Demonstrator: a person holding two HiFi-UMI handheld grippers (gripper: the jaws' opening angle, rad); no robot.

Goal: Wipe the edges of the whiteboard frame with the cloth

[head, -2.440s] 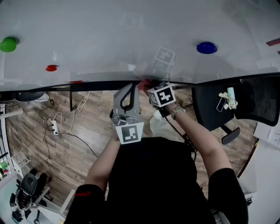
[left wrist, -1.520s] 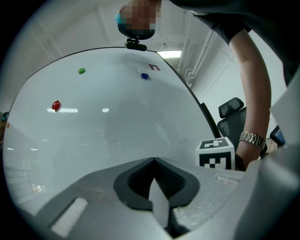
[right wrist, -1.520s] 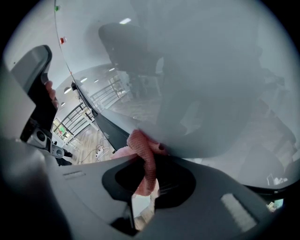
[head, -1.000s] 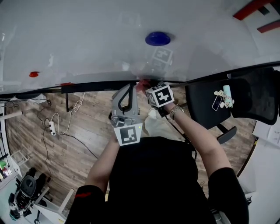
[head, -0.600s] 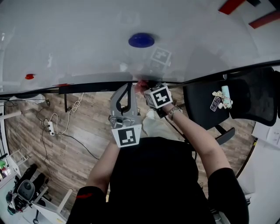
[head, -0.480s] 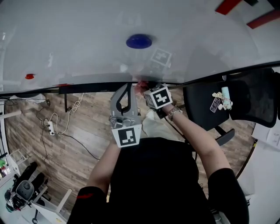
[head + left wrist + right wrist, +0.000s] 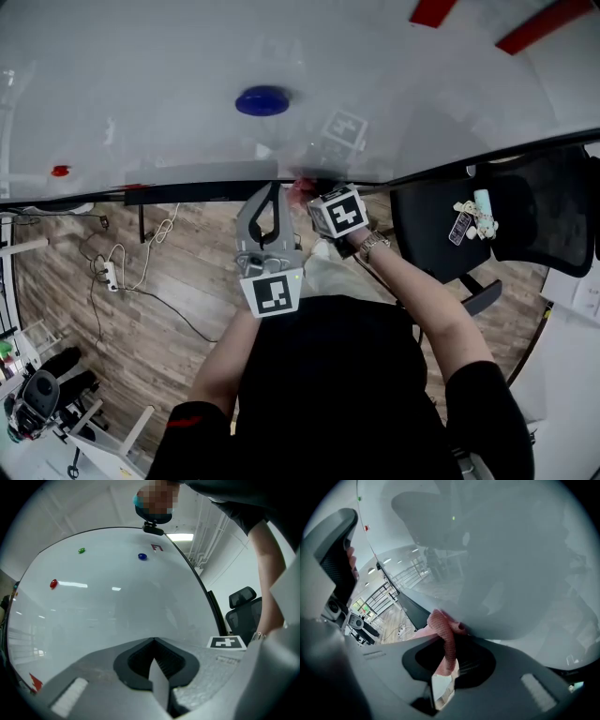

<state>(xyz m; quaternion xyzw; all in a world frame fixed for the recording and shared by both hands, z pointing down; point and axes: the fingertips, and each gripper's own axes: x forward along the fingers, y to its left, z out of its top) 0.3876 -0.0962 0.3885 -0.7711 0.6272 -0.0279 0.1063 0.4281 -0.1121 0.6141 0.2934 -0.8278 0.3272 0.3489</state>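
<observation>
The whiteboard (image 7: pixel 281 56) fills the far side of the head view. The cloth (image 7: pixel 443 630) sits against its lower frame edge (image 7: pixel 187 190) about midway along, pinched in the right gripper (image 7: pixel 309 192), and the left gripper (image 7: pixel 271 192) is just to its left, below that edge and apparently not touching it. On the board a round magnet (image 7: pixel 262 100) lies above and left of the cloth and a smaller magnet (image 7: pixel 60 171) sits far left near the lower edge, while on the floor (image 7: pixel 187 272) below, a power strip (image 7: pixel 114 274) lies left and an office chair (image 7: pixel 525 216) stands right of the grippers.
</observation>
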